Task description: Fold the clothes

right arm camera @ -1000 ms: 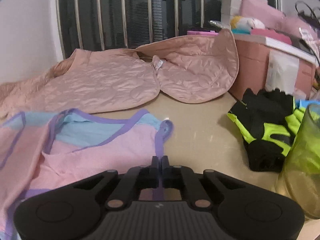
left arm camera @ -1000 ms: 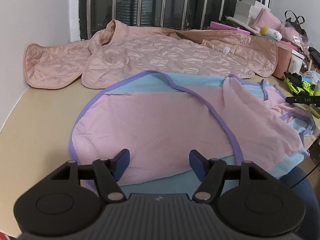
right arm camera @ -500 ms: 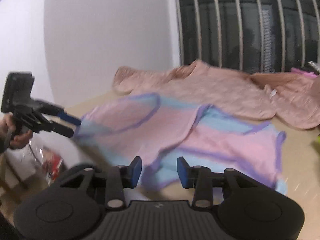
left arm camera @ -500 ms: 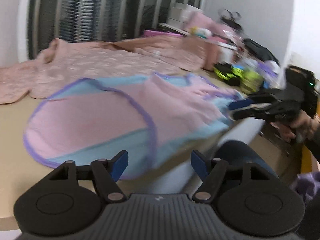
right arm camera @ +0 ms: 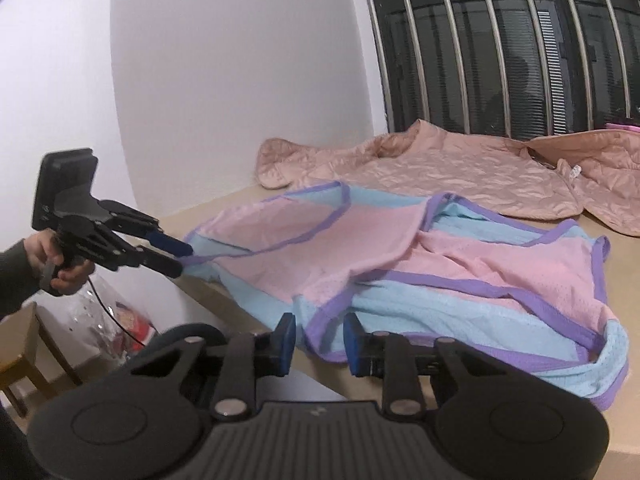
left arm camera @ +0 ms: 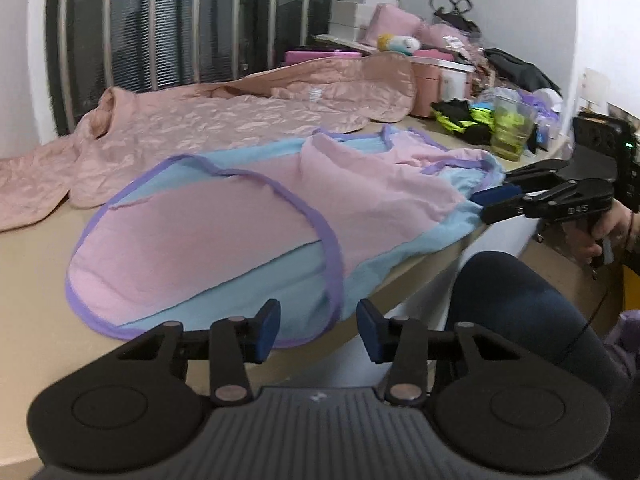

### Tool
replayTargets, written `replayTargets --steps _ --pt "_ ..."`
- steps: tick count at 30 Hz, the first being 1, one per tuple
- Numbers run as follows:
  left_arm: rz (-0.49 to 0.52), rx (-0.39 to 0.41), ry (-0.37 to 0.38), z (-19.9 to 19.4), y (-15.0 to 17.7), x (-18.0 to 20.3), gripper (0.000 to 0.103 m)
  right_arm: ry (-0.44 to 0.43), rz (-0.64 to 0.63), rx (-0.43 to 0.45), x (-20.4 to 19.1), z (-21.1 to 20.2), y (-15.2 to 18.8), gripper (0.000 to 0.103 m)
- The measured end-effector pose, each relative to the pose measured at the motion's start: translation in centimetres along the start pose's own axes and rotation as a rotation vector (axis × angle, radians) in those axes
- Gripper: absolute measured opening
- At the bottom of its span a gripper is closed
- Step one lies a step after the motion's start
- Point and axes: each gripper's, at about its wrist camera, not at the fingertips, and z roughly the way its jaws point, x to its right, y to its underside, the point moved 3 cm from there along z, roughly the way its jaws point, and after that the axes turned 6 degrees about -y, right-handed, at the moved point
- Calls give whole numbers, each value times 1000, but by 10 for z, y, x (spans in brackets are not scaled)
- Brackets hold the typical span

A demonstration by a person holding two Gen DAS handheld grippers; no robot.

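A pink and light-blue mesh garment with purple trim point(left arm camera: 248, 224) point(right arm camera: 460, 276) lies spread and rumpled on the beige table point(left arm camera: 36, 320). My left gripper point(left arm camera: 318, 332) is open at the garment's near hem. In the right wrist view that same left gripper point(right arm camera: 176, 257) stands at the garment's left corner, one finger above and one below the edge. My right gripper point(right arm camera: 320, 344) is open, with a purple-trimmed fold of hem lying between its fingers. The left wrist view shows the right gripper point(left arm camera: 490, 204) at the garment's light-blue right edge.
A quilted peach jacket point(left arm camera: 200, 120) point(right arm camera: 460, 168) lies behind the garment under the barred window. Black and neon gloves point(left arm camera: 460, 120), a green glass point(left arm camera: 512, 132) and pink boxes point(left arm camera: 436, 80) crowd the table's right end. A person's dark-trousered leg point(left arm camera: 520, 304) is below the table edge.
The right gripper was shut on a purple strap and has opened. Both grippers pulled back to the table's front edge and turned inward, each now facing the other across the garment.
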Motion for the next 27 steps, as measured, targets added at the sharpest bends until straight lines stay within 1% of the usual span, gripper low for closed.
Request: replayTargets --steps 1,2,3,4,6,7,8,12,14,16,19,20,22,23,24,25,26,27 --pt "17 0 6 0 0 2 36 -6 0 -7 -1 3 1 25" --pt "39 0 9 1 -1 5 26 -4 -13 -11 -2 5 1 25" --pt "42 1 5 1 -1 5 19 1 -31 -13 -4 7 2 25" --pt "44 2 1 2 -1 5 16 4 -44 -13 -4 7 2 24" --pt "48 5 -6 3 -2 4 7 17 -58 -14 -3 8 2 18" --pt "50 7 -10 3 -2 4 4 26 -63 -14 -2 8 2 10" --pt "52 9 -12 3 -2 4 2 29 -64 -15 -2 7 2 5" --pt "29 39 11 -3 -10 -4 2 24 -59 -14 2 5 -3 4" --pt "37 62 12 -3 -22 -13 2 12 -61 5 3 4 -11 4" --pt "46 85 12 -2 -34 -23 2 13 -67 24 11 6 -26 4" --pt "78 106 2 15 -61 -40 2 63 -118 21 30 25 -60 4" --pt "77 92 7 26 -69 -47 2 81 -137 19 36 31 -72 4" --pt "47 47 -45 53 -82 -63 4 134 -134 -16 59 57 -95 4" --pt "28 30 -68 63 -85 -71 10 170 -105 -35 71 67 -101 5" --pt "-4 33 -75 57 -80 -76 11 208 -66 -54 83 75 -107 8" --pt "-37 36 -82 50 -75 -81 11 246 -28 -73 96 84 -112 18" --pt "-70 39 -89 44 -70 -86 16 260 -17 -67 99 78 -113 21" --pt "-102 41 -96 38 -64 -91 29 266 -17 -51 98 68 -113 20"
